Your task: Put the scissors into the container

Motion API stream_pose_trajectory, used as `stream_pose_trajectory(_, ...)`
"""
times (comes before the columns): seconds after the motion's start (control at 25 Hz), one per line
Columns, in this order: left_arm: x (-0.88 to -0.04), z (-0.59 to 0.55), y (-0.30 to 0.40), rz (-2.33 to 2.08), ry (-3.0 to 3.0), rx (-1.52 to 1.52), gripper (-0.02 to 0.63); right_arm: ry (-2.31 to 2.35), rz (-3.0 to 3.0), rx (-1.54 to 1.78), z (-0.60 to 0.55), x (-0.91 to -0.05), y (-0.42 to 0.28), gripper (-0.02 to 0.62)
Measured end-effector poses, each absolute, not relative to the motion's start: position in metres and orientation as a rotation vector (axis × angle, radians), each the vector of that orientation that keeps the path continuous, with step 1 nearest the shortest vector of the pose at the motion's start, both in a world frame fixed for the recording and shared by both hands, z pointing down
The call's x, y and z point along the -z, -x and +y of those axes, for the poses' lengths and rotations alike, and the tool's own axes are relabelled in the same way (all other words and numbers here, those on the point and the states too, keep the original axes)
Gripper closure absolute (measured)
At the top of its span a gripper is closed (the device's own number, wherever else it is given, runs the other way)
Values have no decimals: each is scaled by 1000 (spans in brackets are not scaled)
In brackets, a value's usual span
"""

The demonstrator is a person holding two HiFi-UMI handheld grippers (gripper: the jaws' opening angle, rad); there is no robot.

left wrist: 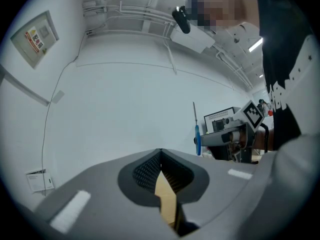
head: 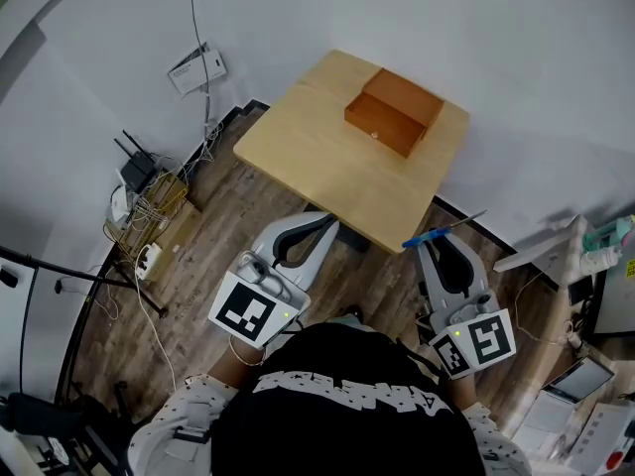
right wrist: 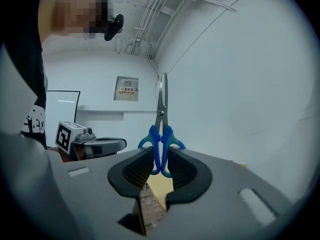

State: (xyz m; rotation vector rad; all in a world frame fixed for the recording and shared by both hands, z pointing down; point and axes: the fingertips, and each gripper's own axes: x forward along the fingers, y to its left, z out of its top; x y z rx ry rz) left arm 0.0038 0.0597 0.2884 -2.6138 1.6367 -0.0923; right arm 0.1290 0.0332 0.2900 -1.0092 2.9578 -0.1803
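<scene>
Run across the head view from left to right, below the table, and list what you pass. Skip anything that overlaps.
Router among cables → left gripper, jaws shut → blue-handled scissors, clamped in the right gripper.

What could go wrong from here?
1. The right tool pinches the scissors only by the blue handles. The blades stick out far, so they may pivot or slip.
2. The container sits near the far corner of the table. A blade tip catching its wall could shove it off.
</scene>
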Motion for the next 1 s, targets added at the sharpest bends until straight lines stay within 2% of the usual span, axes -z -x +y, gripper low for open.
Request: stream_pose_trajectory(1.0,-297,-18,7,1701,2548,188,604,965,2967,238,-49,-310,-131,494)
